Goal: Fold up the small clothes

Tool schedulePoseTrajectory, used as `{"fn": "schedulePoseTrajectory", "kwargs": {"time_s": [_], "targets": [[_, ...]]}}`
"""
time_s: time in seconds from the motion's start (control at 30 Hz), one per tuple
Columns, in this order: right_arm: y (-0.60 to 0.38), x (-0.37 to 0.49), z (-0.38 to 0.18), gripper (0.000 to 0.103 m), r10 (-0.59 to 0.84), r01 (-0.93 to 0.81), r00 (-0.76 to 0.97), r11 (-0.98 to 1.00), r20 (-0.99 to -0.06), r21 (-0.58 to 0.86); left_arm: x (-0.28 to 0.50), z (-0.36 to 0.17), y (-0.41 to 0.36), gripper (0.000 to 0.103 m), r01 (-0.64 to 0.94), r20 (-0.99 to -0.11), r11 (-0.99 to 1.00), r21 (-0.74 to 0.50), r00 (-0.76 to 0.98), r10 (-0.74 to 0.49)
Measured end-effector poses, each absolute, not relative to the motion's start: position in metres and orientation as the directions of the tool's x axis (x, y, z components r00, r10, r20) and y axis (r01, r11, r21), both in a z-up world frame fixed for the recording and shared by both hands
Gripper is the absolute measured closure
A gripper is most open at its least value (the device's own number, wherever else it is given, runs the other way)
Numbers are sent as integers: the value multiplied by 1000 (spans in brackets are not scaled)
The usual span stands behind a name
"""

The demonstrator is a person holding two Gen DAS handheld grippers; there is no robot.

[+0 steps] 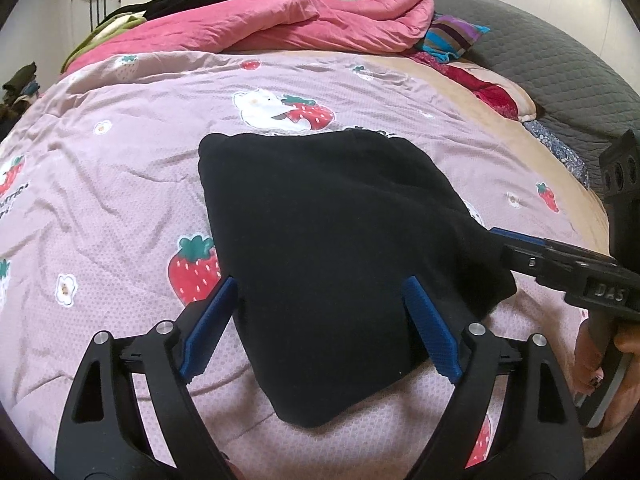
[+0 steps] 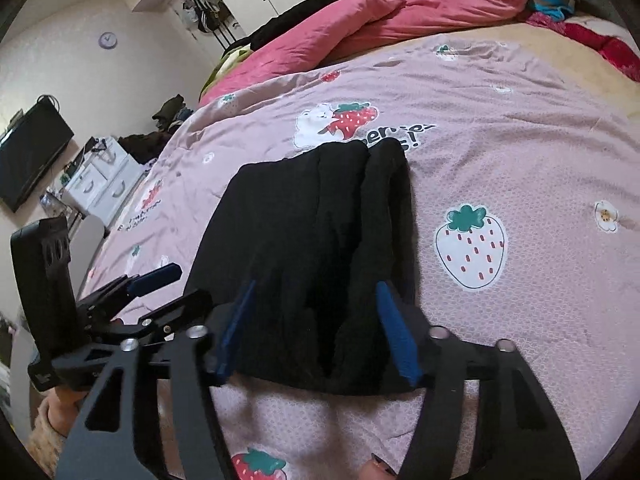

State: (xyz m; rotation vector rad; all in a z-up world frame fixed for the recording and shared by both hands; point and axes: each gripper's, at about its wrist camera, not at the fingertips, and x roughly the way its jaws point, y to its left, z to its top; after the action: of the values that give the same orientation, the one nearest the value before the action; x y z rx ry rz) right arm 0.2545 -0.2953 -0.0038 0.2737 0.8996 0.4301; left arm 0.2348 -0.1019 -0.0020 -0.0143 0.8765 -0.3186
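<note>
While both grippers [image 1: 320, 312] [image 2: 316, 320] gape, soft black garment [image 1: 320, 220] lies folded — rumpled pink quilt [image 1: 120, 180].

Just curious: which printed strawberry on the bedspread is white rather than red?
The white strawberry right of the black garment: pale body, green leaves; the others are red.

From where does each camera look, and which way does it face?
Left wrist: sits on the left hand-held gripper, looking down along its open fingers at the black garment; the right hand-held gripper and a hand show at right.
Right wrist: sits on the right hand-held gripper, facing the garment's near edge; left hand-held gripper at left.
Shared: garment, strawberry quilt, pink blanket.
</note>
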Motion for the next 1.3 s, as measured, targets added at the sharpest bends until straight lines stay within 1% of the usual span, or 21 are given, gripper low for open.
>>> {"fn": "schedulePoseTrajectory", "kwargs": {"time_s": [0.03,0.07,0.17,0.23,0.3,0.4,0.47,0.53,0.57,0.67,0.73,0.8,0.97,1.03,1.17,1.2,1.23,1.27,1.3], "targets": [[-294,255,-6,86,458,-243,541,888,-705,390,235,-3,-102,25,271,-754,952,-142,594,-281],[-294,254,-7,91,423,-231,549,906,-721,355,234,-4,-102,25,272,-756,951,-144,590,-284],[-291,252,-13,91,371,-215,556,929,-744,302,232,-8,-102,25,275,-762,949,-154,579,-291],[-291,251,-18,88,351,-189,559,936,-751,296,231,-9,-102,25,278,-765,947,-159,571,-296],[-293,246,-16,76,331,-170,577,943,-747,287,229,-9,-102,25,276,-763,947,-165,573,-300],[-295,236,-14,75,314,-162,599,948,-737,273,225,-6,-100,22,275,-759,946,-170,575,-304],[-297,232,-14,73,313,-155,605,948,-732,277,224,-6,-98,22,274,-758,947,-170,577,-303],[-302,228,-12,68,314,-137,621,945,-718,296,223,-5,-95,22,268,-759,948,-169,579,-299],[-304,226,-10,63,321,-135,628,942,-709,306,222,-5,-94,21,262,-757,950,-170,582,-296],[-308,224,8,63,343,-165,676,933,-652,320,222,-4,-89,18,242,-752,953,-181,591,-293],[-309,229,17,63,360,-184,686,926,-632,329,224,-4,-88,18,239,-751,953,-184,591,-293],[-309,241,19,66,398,-194,673,908,-624,370,227,-6,-87,18,232,-755,955,-183,590,-288],[-298,282,7,66,458,-183,604,876,-653,446,233,-17,-88,18,231,-768,949,-213,561,-309],[-296,302,-7,65,482,-146,561,858,-673,492,233,-18,-87,18,238,-768,947,-215,558,-314],[-294,322,-33,64,500,-89,511,840,-699,536,233,-20,-85,17,236,-768,944,-229,552,-325],[-294,324,-37,65,505,-79,512,833,-694,548,233,-20,-85,17,237,-768,944,-230,552,-325],[-293,324,-37,71,504,-79,523,831,-687,550,233,-20,-85,17,238,-768,944,-229,551,-326],[-292,323,-36,87,505,-82,528,831,-683,550,233,-20,-86,17,239,-768,943,-229,551,-326],[-288,320,-31,88,490,-93,542,843,-683,530,233,-19,-86,17,243,-765,942,-231,553,-330]]}}
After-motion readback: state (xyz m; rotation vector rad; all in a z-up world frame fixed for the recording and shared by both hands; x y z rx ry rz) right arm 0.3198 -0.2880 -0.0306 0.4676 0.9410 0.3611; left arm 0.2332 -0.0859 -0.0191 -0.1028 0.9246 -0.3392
